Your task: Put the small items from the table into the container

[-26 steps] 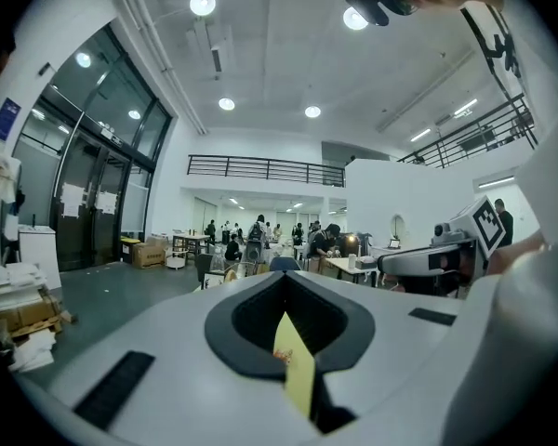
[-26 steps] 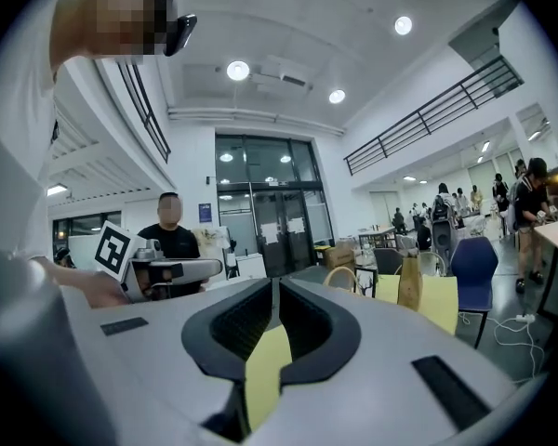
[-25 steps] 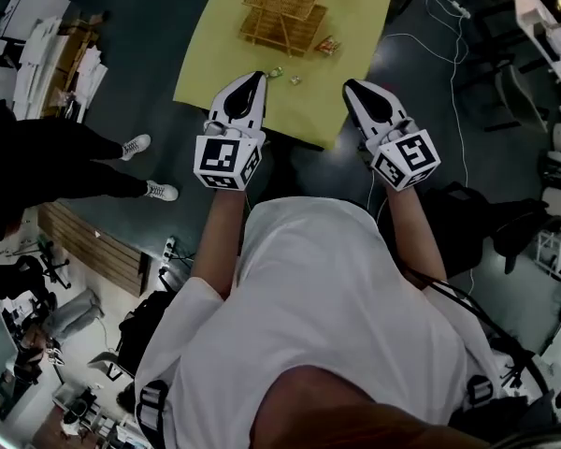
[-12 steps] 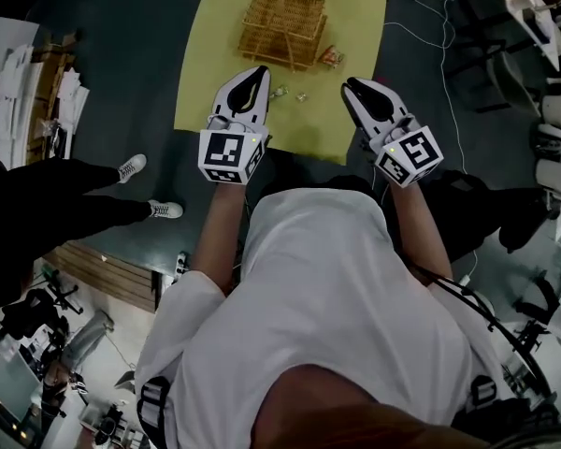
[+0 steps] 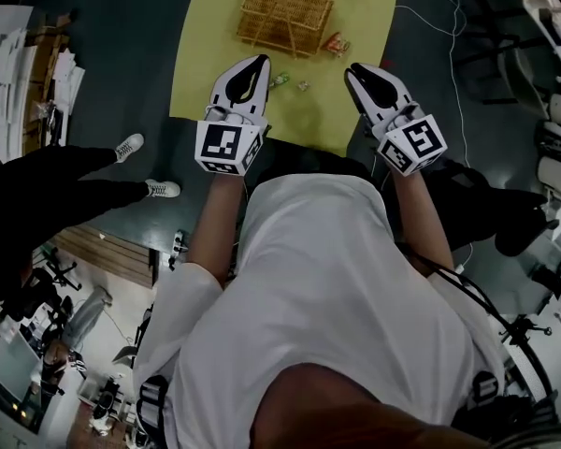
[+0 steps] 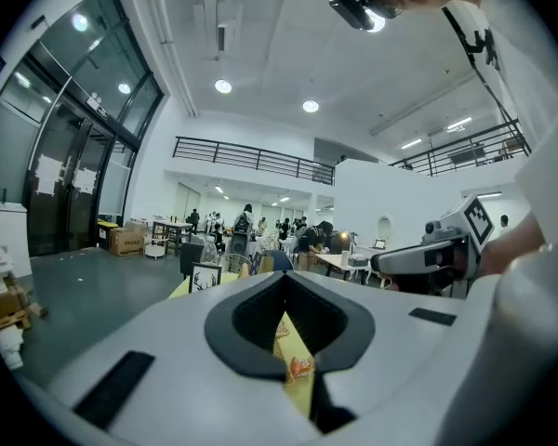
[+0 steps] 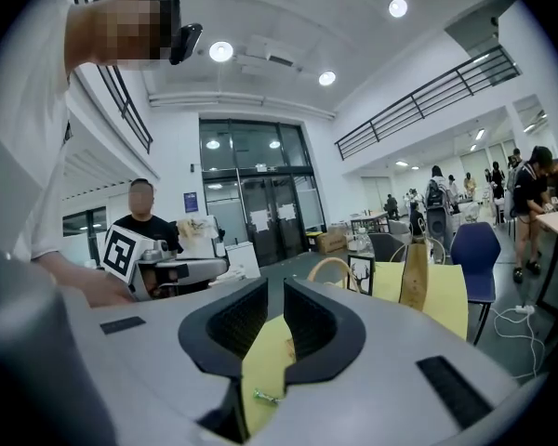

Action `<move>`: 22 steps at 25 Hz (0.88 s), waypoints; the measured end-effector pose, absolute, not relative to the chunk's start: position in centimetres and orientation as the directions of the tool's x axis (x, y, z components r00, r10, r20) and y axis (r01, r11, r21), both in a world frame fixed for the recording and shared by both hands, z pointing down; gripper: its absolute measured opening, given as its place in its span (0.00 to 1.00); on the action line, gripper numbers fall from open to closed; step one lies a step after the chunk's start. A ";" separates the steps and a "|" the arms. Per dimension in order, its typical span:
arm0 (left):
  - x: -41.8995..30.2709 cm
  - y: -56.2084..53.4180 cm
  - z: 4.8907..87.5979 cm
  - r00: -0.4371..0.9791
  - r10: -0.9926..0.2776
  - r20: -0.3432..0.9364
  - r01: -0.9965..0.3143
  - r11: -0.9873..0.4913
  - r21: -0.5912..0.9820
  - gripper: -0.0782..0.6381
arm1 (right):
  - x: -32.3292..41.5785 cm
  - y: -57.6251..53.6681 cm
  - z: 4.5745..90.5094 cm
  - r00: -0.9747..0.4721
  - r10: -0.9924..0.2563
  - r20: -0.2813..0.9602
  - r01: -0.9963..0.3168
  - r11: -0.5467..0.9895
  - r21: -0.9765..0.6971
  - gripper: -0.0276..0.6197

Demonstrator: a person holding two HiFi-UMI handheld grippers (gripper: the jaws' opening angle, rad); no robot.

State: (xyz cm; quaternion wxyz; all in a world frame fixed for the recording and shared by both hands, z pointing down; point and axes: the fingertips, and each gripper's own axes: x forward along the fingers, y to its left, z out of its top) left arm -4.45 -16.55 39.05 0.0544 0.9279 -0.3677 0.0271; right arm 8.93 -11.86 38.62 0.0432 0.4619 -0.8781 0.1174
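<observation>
The table [image 5: 366, 12] has a flat, matte yellow top with straight edges. Near its far end stands a basket [image 5: 260, 9] woven of tan wicker, roughly rectangular, with thin hoop handles folded across its mouth. The head view does not show what lies inside it.

The small items lie loose on the yellow surface, outside the basket. An orange wrapped piece [image 5: 335, 43], crinkled and shiny, sits just beside the basket's right corner. Nearer the person, between the two grippers, lie a green wrapped piece [image 5: 279, 79] and, just to its right, a pale little piece [image 5: 302, 86].

Both grippers have smooth white shells that taper to black jaws, and each carries a cube with square black-and-white markers at the rear. The left gripper [image 5: 259, 62] hovers over the table's near left part; in the left gripper view its dark jaw tips meet, with nothing caught between them. The right gripper [image 5: 356, 67] is over the table's near right edge. In the right gripper view its ribbed black pads [image 7: 237, 319] stand a narrow slit apart and are opening, with nothing between them; only the yellow top and a small green wrapper show through the gap.

The person holding them wears a white shirt [image 5: 318, 297].
</observation>
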 end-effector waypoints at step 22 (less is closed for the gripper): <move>-1.0 -16.5 46.2 0.614 -0.760 0.215 -0.789 -0.597 0.145 0.12 | 15.8 -20.7 61.3 -0.620 -0.539 0.570 -0.730 0.662 -0.169 0.28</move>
